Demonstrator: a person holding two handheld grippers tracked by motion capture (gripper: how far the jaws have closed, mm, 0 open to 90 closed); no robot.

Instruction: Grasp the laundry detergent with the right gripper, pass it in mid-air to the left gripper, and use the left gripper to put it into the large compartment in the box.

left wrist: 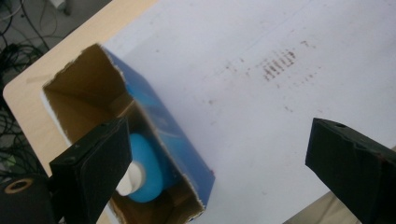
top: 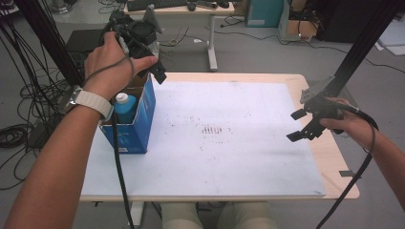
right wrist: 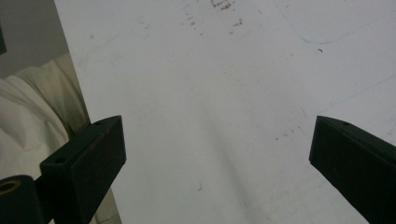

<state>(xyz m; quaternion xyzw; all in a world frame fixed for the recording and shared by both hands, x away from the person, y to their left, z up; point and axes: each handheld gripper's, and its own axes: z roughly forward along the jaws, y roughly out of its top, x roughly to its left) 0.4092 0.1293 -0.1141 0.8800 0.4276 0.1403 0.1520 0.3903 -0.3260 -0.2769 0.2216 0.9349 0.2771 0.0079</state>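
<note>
Your left hand-held gripper hangs wide above the open blue cardboard box; descend off-centre and it clips the rim, missing the blue white-capped bottle

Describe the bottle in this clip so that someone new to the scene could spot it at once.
Start at the white board covering the table and go to its left edge, where an open-topped blue cardboard box stands. The bottle stands upright inside it, below the raised left gripper. It is light blue with a white cap, and nothing else can be seen in the box.
</note>
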